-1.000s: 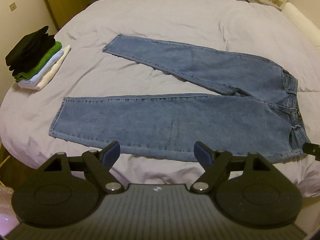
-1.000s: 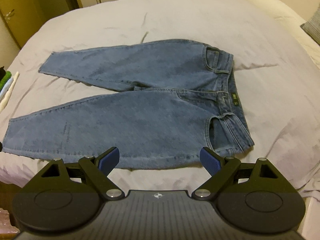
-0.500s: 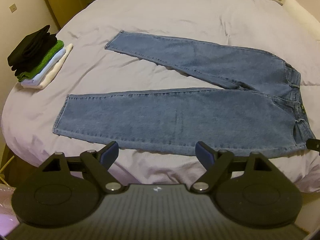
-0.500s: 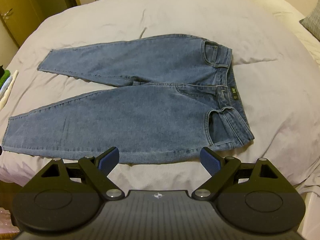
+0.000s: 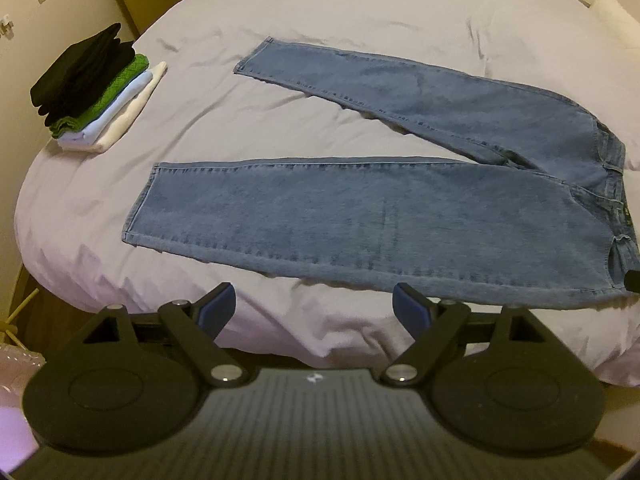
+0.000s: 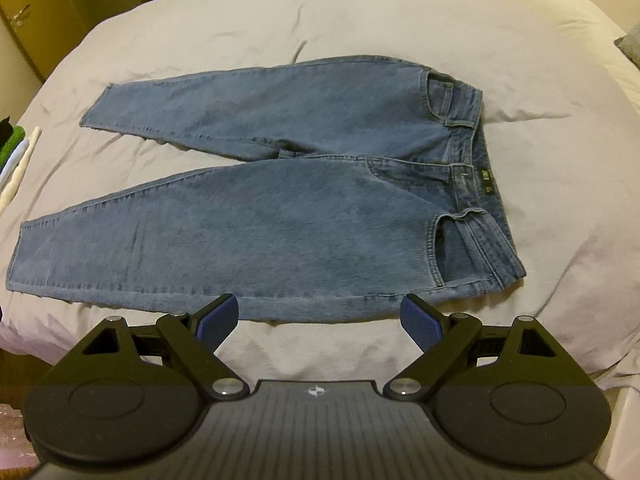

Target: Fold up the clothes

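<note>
— Jeans, spread flat on the bed, legs splayed apart toward the left, waistband at the right. Nothing folded yet, I'd say.

— And the claws?

— Both hang above the near edge, jaws wide, nothing in them. The left gripper sits over the near leg's lower seam; the right gripper is nearer the hip.

— So how would you start?

— Probably bring one leg over the other. Pinch the near leg at its hem and at the near waist corner, lift both together, and lay it onto the far leg so the seams line up. Uneven lifting would likely twist the denim.

— Room enough?

— Plenty of bare duvet on the far side. The near seam lies close to the mattress edge, though. The pile of folded clothes sits well apart at the far left corner.
</note>
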Demonstrator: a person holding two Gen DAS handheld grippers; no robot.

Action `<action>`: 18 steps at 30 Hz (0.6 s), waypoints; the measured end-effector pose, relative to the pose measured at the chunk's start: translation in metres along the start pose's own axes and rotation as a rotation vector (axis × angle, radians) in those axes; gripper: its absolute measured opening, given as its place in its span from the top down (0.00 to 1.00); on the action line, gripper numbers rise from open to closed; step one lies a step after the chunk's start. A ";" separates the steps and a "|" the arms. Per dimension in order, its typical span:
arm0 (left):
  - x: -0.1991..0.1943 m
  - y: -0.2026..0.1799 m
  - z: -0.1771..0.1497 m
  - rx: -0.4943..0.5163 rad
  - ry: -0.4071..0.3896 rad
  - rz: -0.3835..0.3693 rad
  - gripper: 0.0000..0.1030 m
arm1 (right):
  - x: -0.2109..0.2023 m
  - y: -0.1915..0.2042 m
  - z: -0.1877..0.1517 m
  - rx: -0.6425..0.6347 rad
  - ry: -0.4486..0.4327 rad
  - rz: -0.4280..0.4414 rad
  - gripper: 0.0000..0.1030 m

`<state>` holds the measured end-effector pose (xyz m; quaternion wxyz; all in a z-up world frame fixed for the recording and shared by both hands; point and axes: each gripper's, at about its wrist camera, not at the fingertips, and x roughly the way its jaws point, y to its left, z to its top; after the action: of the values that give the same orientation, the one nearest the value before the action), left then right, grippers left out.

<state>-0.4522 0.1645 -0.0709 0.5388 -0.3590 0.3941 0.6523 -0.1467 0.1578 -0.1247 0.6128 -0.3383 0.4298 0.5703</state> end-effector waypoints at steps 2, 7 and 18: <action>0.009 0.000 0.004 0.014 0.017 -0.007 0.19 | 0.007 0.002 0.002 0.001 0.017 -0.002 0.13; 0.040 -0.003 0.020 0.062 0.060 -0.040 0.19 | 0.029 0.006 0.007 0.009 0.070 -0.015 0.13; 0.128 -0.048 0.102 0.270 0.099 -0.208 0.20 | 0.095 -0.001 0.058 0.115 0.128 -0.046 0.13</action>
<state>-0.4300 0.3154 -0.1475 0.6265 -0.3540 0.4649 0.5157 -0.1393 0.2487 -0.1881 0.6154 -0.3482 0.4921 0.5078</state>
